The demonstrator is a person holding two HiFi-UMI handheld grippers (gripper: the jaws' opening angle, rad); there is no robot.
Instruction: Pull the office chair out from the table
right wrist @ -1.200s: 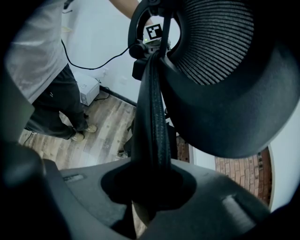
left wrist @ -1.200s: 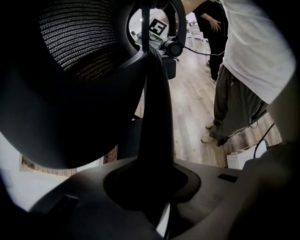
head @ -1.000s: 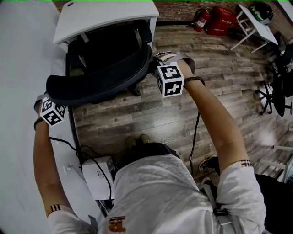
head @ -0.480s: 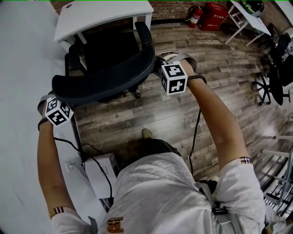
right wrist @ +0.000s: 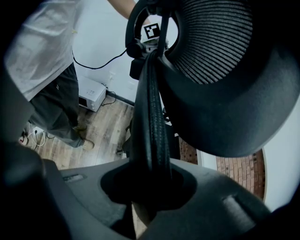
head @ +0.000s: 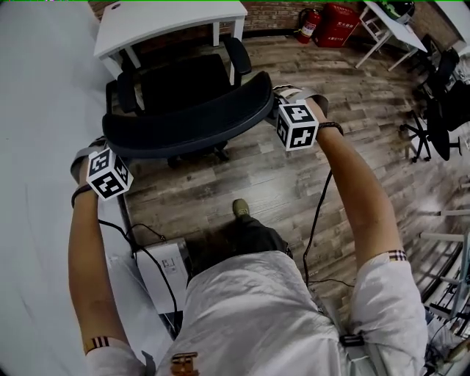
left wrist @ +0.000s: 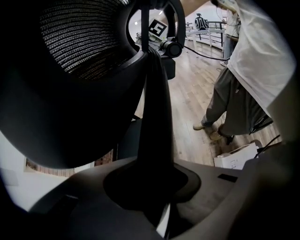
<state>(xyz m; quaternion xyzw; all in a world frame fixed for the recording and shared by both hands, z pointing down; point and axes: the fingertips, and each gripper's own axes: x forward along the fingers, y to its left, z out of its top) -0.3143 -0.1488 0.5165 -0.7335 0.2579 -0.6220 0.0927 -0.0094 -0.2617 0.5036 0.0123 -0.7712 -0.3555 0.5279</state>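
A black office chair (head: 183, 84) stands on the wood floor in front of the white table (head: 169, 18), its seat out from under the tabletop. Its curved backrest (head: 187, 121) faces me. My left gripper (head: 105, 149) is shut on the backrest's left edge, under its marker cube. My right gripper (head: 277, 101) is shut on the right edge. In the left gripper view the dark backrest rim (left wrist: 154, 117) runs up from between the jaws of that gripper (left wrist: 157, 192). In the right gripper view the ribbed rim (right wrist: 152, 122) sits in the same way in the right gripper (right wrist: 150, 187).
A white box (head: 165, 272) with cables lies on the floor by my left leg, and my shoe (head: 240, 208) is just behind the chair. A fire extinguisher (head: 308, 23) and a red box (head: 340, 22) stand at the back wall. Another black chair (head: 440, 110) is at the right.
The chair has rolled away from the table toward me and to the right, with both grippers holding its backrest. Its seat and armrests now show fully outside the tabletop.
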